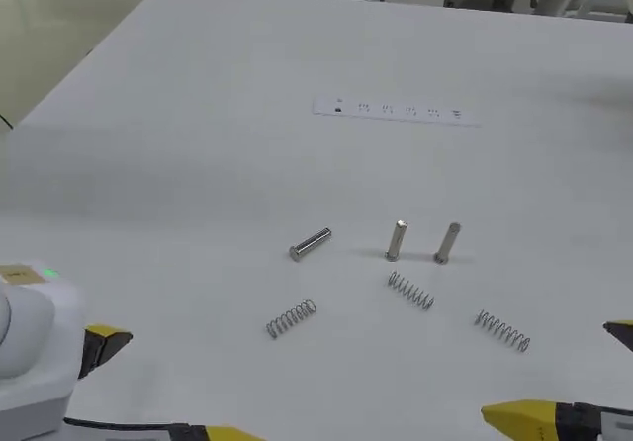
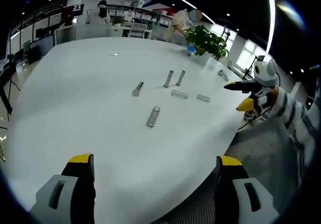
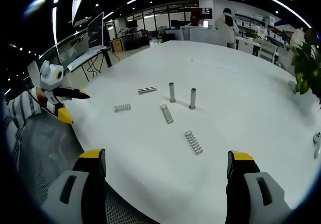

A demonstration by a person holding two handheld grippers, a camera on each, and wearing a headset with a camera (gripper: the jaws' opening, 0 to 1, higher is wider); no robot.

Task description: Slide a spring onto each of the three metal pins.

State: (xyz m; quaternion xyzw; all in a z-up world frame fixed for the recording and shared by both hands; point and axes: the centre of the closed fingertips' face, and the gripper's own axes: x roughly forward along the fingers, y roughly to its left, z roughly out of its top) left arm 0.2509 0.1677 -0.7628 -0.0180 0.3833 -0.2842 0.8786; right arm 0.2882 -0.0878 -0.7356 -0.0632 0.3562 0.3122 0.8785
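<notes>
The left gripper (image 2: 154, 159) hangs at the near edge of the desk (image 1: 198, 164), jaws spread wide and empty, well apart from the parts, which looks like a waiting pose before any pick. Farthest left lies the left spring (image 1: 292, 318), flat on the desk, and just beyond it the lying pin (image 1: 311, 244) rests on its side (it would likely need standing up or holding before a spring can go on). Next, the middle pin (image 1: 397, 240) stands upright on its wider head, shaft up, probably so a spring can drop straight over it. The middle spring (image 1: 410, 291) lies just in front of it. The right pin (image 1: 448, 244) stands the same way, with the right spring (image 1: 501, 330) nearer the edge. No spring sits on any pin yet. The right gripper (image 3: 166, 155) hovers at the desk edge, jaws parted wide, holding nothing.

A flush strip (image 1: 399, 111) farther back carries small dark marks, too small to read; no brand is legible.
</notes>
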